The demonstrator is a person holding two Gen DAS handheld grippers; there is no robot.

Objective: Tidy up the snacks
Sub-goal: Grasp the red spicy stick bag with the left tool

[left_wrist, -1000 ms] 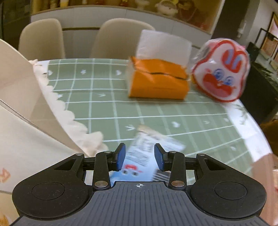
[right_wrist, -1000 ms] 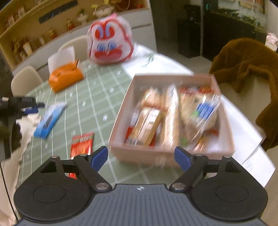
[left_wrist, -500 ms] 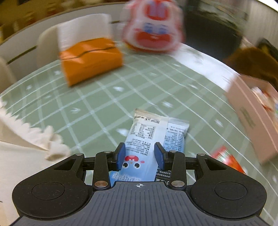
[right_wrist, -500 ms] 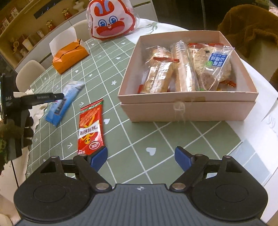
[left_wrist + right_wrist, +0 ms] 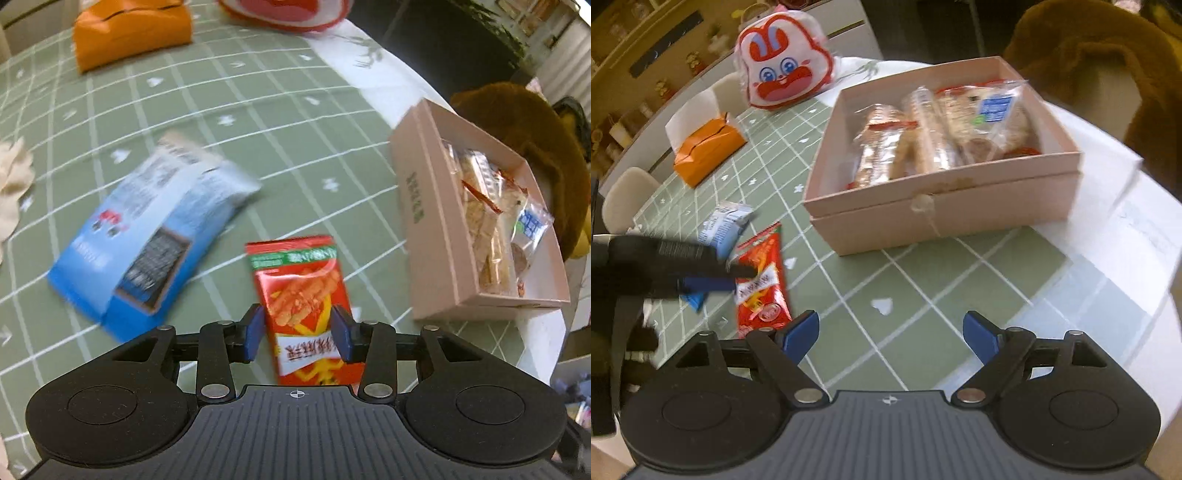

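A red snack packet [image 5: 304, 295] lies flat on the green checked tablecloth, also seen in the right wrist view [image 5: 761, 280]. My left gripper [image 5: 299, 332] is open with a finger on each side of the packet, not clamped. A blue snack packet [image 5: 147, 240] lies to its left, also in the right wrist view [image 5: 720, 229]. A pink box [image 5: 424, 206] with several wrapped snacks stands to the right, also in the right wrist view [image 5: 945, 206]. My right gripper [image 5: 890, 332] is open and empty above the table, in front of the box.
An orange tissue pack [image 5: 709, 147] and a rabbit-face bag [image 5: 783, 74] stand at the far side. A brown garment [image 5: 1108, 74] hangs behind the box. Cream cloth [image 5: 11, 177] lies at the left. The table's white edge [image 5: 1126, 258] curves on the right.
My left gripper has moved right from over the blue packet to straddle the red packet. The right gripper has moved slightly closer to the box.
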